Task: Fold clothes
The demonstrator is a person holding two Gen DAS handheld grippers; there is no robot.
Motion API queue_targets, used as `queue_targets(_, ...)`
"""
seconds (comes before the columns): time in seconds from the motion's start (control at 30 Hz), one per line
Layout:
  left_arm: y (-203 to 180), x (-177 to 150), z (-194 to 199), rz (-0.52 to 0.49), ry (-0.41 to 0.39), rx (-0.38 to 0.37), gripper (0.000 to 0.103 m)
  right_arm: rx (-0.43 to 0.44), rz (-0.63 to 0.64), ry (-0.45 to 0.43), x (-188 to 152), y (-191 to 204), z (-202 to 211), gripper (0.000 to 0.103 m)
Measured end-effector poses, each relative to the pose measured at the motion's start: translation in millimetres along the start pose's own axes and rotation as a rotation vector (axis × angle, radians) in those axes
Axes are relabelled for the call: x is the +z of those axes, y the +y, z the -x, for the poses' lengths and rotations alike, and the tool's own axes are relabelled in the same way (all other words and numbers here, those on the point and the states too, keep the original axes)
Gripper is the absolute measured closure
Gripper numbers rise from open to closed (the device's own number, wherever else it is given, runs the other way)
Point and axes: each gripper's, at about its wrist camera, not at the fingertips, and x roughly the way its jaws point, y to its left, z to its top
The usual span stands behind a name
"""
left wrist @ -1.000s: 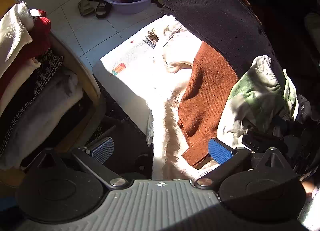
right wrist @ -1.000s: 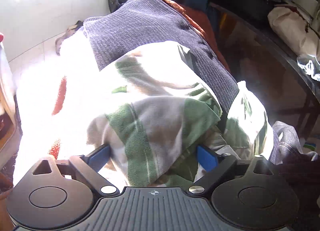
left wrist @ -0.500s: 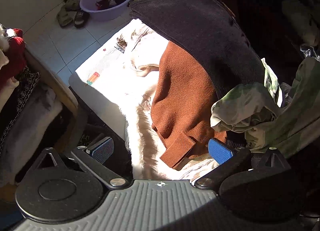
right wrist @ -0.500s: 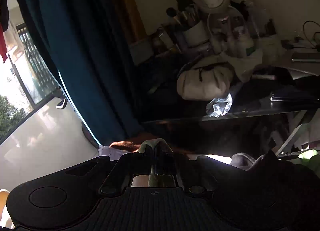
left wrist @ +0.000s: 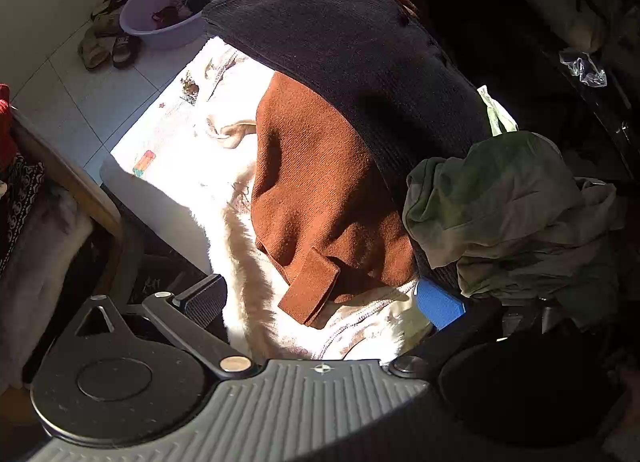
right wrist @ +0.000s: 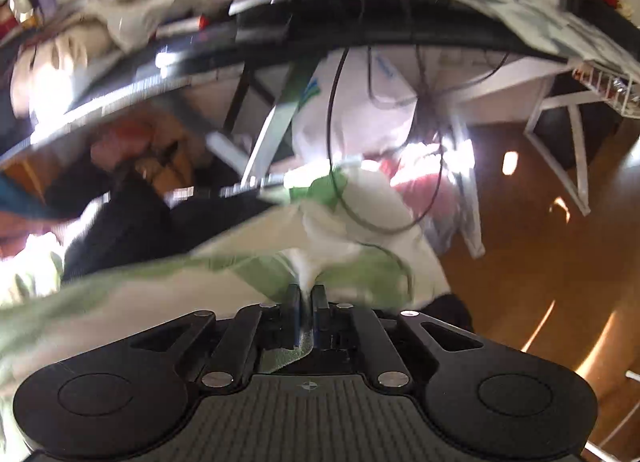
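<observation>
Cloth, green and white (right wrist: 256, 270), is pinched between the closed fingers of the right gripper (right wrist: 306, 294), a thin fold of it showing in the slot while the rest trails off to the left of that view, blurred. In the left wrist view the same garment (left wrist: 516, 214) hangs crumpled at the right edge of the pile, bunched and partly in shadow. The left gripper (left wrist: 320, 302) is spread wide and holds nothing; its blue pad (left wrist: 438, 302) sits just beside the garment's lower folds.

The pinch looks small, so the cloth could slip free if it is pulled hard. The bunch appears to rest against the dark ribbed sweater (left wrist: 344, 46), though shadow hides the contact; if it drags there, that sweater and the brown sweater (left wrist: 320, 198) under it could slide off the pile. Both overlap the white fluffy garment (left wrist: 240, 262) whose fringe already hangs over the near edge.

In the right wrist view, black cables (right wrist: 332, 110) hang close to the lifted cloth; the blur makes their depth hard to judge, but a swing that way could snag one.

Lifted by one corner, the garment will stay twisted, so a fold laid from this hold would likely come out crooked.
</observation>
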Motion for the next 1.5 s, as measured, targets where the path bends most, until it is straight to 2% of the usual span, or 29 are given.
queue_targets(0.03, 0.0, 0.4, -0.2, 0.003, 0.002, -0.002, 0.0, 0.003, 0.027, 0.059, -5.7, 5.2, -8.6, 0.091)
queue_targets(0.07, 0.3, 1.0, -0.6, 0.009, 0.004, -0.004, 0.0, -0.004, 0.042, 0.064, -9.0, 10.8, -5.1, 0.078)
queue_targets(0.1, 0.5, 1.5, -1.0, 0.014, 0.006, -0.006, 0.0, -0.011, 0.056, 0.069, -12.3, 16.4, -1.5, 0.071)
queue_targets(0.17, 1.1, 2.7, -1.9, 0.024, 0.012, -0.012, 0.0, 0.009, 0.083, 0.018, -12.8, 24.8, 17.1, 0.044)
queue_targets(0.23, 0.9, 3.7, -2.4, 0.027, 0.014, -0.018, 0.0, 0.043, 0.129, -0.07, -8.9, 36.0, 47.9, 0.029)
queue_targets(0.27, 0.6, 3.9, -2.3, 0.025, 0.013, -0.02, 0.0, 0.051, 0.159, -0.122, -6.6, 41.3, 63.0, 0.024)
queue_targets(0.33, 0.0, 4.2, -2.2, 0.022, 0.012, -0.025, 0.0, 0.084, 0.224, -0.232, 2.5, 51.7, 98.2, 0.02)
queue_targets(0.4, -0.5, 4.6, -2.1, 0.018, 0.012, -0.029, 0.0, 0.172, 0.301, -0.317, 7.5, 65.7, 126.1, 0.014)
queue_targets(0.47, 1.7, 5.0, -2.6, 0.026, 0.015, -0.029, 0.0, 0.275, 0.426, -0.331, 10.2, 92.0, 137.6, 0.001)
queue_targets(0.57, 5.5, 4.7, -1.6, 0.037, 0.016, -0.023, 0.0, 0.365, 0.631, -0.298, -2.8, 143.1, 129.5, 0.001)
queue_targets(0.7, 11.4, 3.1, 1.1, 0.046, 0.013, -0.003, 0.0, 0.394, 0.884, -0.215, -35.4, 225.8, 98.4, 0.001)
queue_targets(0.8, 17.7, 1.0, 1.4, 0.065, 0.02, 0.012, 0.0, 0.356, 1.015, -0.088, -60.9, 269.9, 67.1, 0.001)
queue_targets(0.87, 21.2, -0.2, 2.3, 0.078, 0.022, 0.018, 0.0, 0.328, 1.015, 0.038, -70.9, 274.6, 48.5, 0.002)
queue_targets(0.9, 22.4, -0.5, 2.7, 0.084, 0.023, 0.019, 0.0, 0.314, 1.015, 0.1, -75.8, 277.0, 39.1, 0.004)
queue_targets(0.93, 22.7, -0.5, 2.8, 0.087, 0.023, 0.019, 0.0, 0.3, 1.013, 0.161, -80.7, 279.2, 30.0, 0.021)
queue_targets(0.97, 22.7, -0.3, 2.9, 0.09, 0.022, 0.018, 0.0, 0.324, 0.974, 0.152, -79.1, 271.3, 29.7, 0.038)
queue_targets(1.0, 21.8, -0.2, 2.8, 0.088, 0.022, 0.018, 0.0, 0.363, 0.933, 0.143, -74.6, 261.2, 31.5, 0.047)
queue_targets(1.03, 20.4, -0.1, 2.6, 0.086, 0.022, 0.018, 0.0, 0.401, 0.891, 0.134, -70.1, 251.1, 33.4, 0.062)
queue_targets(1.07, 18.3, 0.0, 2.1, 0.081, 0.023, 0.016, 0.0, 0.415, 0.856, 0.129, -64.1, 242.3, 37.4, 0.069)
queue_targets(1.13, 10.4, -0.9, 0.0, 0.062, 0.028, 0.011, 0.0, 0.442, 0.784, 0.118, -52.2, 224.7, 45.4, 0.075)
queue_targets(1.27, -7.4, -2.0, 0.1, -0.001, 0.023, 0.009, 0.0, 0.494, 0.64, 0.098, -28.3, 189.6, 61.4, 0.079)
queue_targets(1.4, -21.0, -2.5, 1.7, -0.052, 0.016, 0.009, 0.0, 0.537, 0.404, 0.072, 1.6, 137.6, 72.1, 0.081)
queue_targets(1.5, -20.5, -2.6, 1.6, -0.048, 0.018, 0.012, 0.0, 0.521, 0.159, 0.05, 20.0, 84.2, 68.5, 0.084)
